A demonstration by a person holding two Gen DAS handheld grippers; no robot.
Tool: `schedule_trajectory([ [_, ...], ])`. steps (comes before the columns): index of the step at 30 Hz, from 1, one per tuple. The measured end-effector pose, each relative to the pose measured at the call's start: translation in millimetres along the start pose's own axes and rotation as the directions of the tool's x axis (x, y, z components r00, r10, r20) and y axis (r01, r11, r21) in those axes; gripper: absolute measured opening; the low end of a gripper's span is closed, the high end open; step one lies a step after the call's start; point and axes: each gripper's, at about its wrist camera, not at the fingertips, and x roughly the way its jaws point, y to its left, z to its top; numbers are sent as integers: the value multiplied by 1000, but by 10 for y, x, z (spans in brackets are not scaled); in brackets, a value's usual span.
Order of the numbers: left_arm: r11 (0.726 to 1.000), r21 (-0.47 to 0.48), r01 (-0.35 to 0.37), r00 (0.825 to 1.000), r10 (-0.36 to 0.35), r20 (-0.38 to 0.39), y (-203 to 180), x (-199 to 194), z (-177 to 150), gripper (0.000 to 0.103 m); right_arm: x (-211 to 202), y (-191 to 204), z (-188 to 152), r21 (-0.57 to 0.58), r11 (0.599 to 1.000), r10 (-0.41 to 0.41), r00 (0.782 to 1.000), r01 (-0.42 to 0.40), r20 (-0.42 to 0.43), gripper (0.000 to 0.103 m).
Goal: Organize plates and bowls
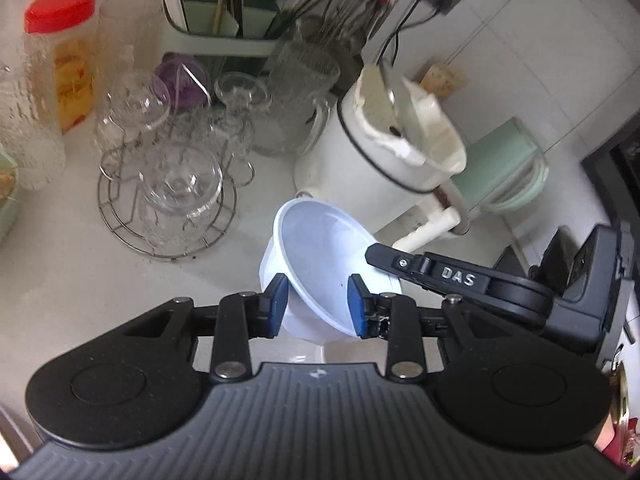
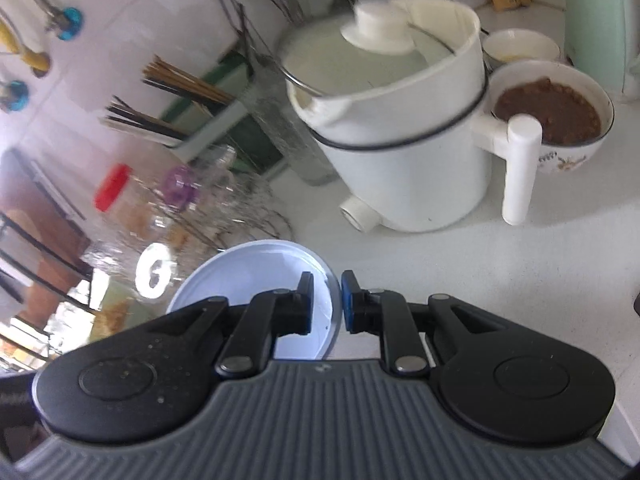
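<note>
A pale blue plastic bowl (image 1: 320, 248) is tilted above the white counter. In the left wrist view my left gripper (image 1: 316, 306) has its blue pads on either side of the bowl's near rim and wall, with a gap on both sides. My right gripper (image 1: 400, 264) reaches in from the right and pinches the bowl's far rim. In the right wrist view the right gripper (image 2: 326, 306) is shut on the rim of the same bowl (image 2: 256, 276), one finger inside, one outside.
A white electric pot (image 1: 400, 148) with a lid and side handle stands just behind the bowl. A wire rack of glass cups (image 1: 172, 184), a glass jug (image 1: 292, 100), a red-capped jar (image 1: 68, 60) and a utensil holder (image 1: 228, 12) stand at back left. A bowl of brown food (image 2: 548, 112) sits behind the pot.
</note>
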Motion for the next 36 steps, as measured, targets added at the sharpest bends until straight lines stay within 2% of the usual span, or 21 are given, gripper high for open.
schedule_trajectory([
  [10, 1000, 10, 6, 999, -6, 48, 68, -451, 74, 36, -288, 291, -31, 0, 998, 65, 997, -65, 38, 18],
  [18, 1000, -24, -8, 996, 10, 83, 291, -761, -1, 37, -367, 563, -137, -24, 994, 106, 994, -105, 25, 18],
  [28, 997, -74, -35, 990, 45, 137, 625, -1078, -22, 37, -344, 946, -222, -82, 982, 168, 986, -169, -15, 18],
  [31, 994, -101, -36, 989, 50, 140, 735, -1152, -63, 37, -301, 1033, -270, -114, 979, 165, 985, -169, -40, 18],
  [36, 990, -120, -77, 987, 93, 133, 842, -1211, -180, 37, -222, 1144, -398, -144, 971, 176, 980, -188, -90, 18],
])
